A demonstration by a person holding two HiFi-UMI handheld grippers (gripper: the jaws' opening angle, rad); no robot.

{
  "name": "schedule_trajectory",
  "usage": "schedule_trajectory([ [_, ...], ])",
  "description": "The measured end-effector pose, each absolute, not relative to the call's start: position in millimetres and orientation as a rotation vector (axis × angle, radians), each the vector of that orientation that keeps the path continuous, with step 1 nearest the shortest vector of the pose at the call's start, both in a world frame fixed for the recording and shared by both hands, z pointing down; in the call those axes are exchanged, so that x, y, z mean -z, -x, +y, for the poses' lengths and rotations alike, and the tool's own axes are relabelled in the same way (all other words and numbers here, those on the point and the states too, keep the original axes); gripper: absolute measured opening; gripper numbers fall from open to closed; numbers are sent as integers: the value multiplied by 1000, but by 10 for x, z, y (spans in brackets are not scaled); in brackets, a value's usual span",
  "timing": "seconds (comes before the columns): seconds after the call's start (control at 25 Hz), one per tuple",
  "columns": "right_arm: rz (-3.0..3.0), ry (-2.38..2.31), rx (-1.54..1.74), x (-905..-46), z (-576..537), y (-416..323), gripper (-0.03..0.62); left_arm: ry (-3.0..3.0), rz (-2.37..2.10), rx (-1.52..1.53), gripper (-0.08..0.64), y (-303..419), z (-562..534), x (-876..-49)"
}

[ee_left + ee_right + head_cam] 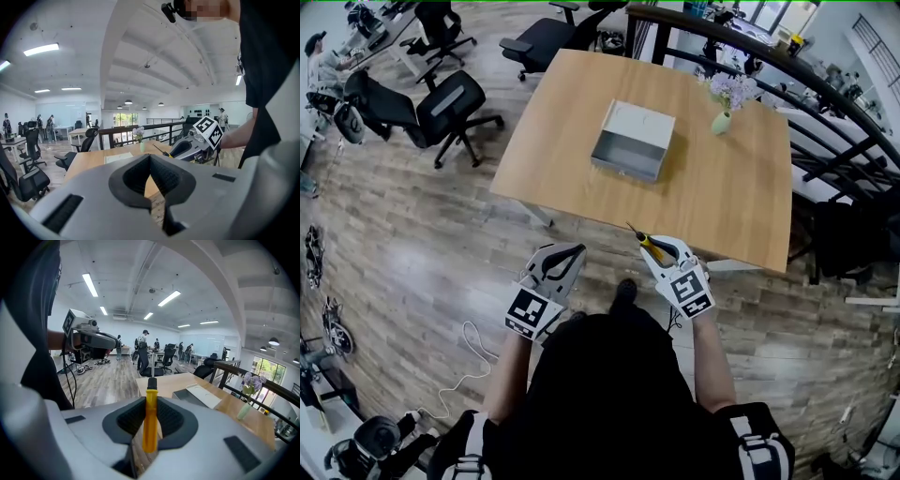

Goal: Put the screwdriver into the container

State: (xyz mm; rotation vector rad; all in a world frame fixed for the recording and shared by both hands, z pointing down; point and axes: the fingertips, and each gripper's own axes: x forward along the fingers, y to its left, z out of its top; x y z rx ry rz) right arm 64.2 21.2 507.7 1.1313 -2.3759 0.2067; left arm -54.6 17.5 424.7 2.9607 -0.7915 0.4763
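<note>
Left: the left grey two-jaw gripper (575,251), jaws together, nothing between them.
Right: the right grey two-jaw gripper (652,246), jaws clamped on the yellow-handled screwdriver (150,420).
Arms: both forearms reach forward, side by side.

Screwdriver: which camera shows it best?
The right gripper view: the screwdriver fills the middle, its yellow handle clamped between the jaws. The head view shows it small; the left gripper view, only its thin shaft far off.

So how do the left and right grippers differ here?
The right gripper is clamped on the screwdriver; the left gripper is shut on nothing. The right is at the table edge; the left hangs over floor. Both are short of the container.
</note>
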Motion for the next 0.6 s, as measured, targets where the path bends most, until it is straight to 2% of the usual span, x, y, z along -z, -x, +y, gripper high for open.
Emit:
schedule_trajectory([
  [0.6,-2412,-1020,-176,-5209,-92,-915,86,-2904,-922,-480,22,299,-14,-4381],
])
